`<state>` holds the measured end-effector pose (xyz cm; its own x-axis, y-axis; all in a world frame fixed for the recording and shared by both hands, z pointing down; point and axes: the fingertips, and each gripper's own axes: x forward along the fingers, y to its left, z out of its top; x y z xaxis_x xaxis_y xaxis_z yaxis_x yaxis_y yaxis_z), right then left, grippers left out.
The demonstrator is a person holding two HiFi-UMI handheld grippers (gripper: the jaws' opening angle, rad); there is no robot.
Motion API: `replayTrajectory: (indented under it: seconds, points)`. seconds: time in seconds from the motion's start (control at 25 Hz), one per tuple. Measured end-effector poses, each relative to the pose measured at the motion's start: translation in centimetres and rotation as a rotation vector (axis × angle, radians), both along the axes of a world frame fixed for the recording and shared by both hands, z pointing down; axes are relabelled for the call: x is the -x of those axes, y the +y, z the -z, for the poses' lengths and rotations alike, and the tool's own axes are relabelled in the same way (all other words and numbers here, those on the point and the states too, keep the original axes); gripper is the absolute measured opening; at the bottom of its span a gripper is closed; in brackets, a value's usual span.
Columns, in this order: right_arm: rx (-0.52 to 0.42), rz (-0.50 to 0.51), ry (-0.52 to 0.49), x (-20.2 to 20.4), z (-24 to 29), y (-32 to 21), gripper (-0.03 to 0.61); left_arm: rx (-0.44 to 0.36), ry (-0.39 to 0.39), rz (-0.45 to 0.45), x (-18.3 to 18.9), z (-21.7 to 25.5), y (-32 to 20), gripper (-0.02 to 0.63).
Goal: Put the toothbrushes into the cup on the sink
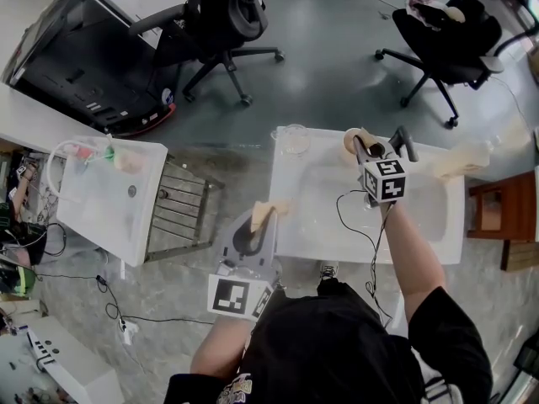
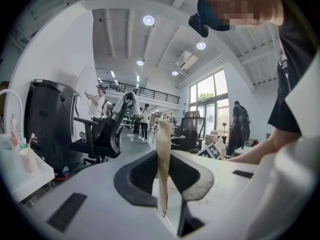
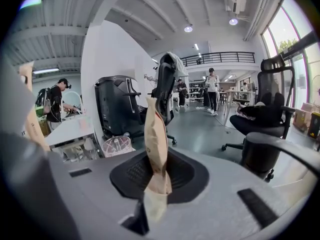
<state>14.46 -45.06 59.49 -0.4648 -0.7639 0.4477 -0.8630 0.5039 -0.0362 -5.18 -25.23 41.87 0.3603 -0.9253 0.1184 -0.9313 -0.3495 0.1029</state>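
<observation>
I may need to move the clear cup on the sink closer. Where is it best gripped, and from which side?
Probably its rim, from above. The clear cup stands upright at the far left corner of the sink, mouth open, so one jaw can go inside the wall and one outside. Its wall looks wide for a side grip.

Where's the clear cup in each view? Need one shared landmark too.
Head view: clear cup at the sink's far left corner.
Left gripper view: not in it.
Right gripper view: lower left, just left of the wrapped toothbrush.
Shared landmark: black cabinet.
</observation>
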Motion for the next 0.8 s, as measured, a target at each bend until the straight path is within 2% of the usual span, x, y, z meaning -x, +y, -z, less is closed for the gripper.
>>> replayTrajectory:
  seconds: [0.2,0.48,0.8]
  points:
    - [0.005,0.009,-0.004,0.4,0.0,0.1,0.098,0.001,0.004,-0.003,0.2,0.1,0.0,0.057]
    - [-0.024,0.048,0.005,1.3,0.7,0.9,0.209,0.0,0.007,-0.004,0.4,0.1,0.5,0.057]
    - [-0.063,0.073,0.026,2.0,2.1,2.7,0.238,-0.012,0.012,-0.021,0.7,0.7,1.5,0.057]
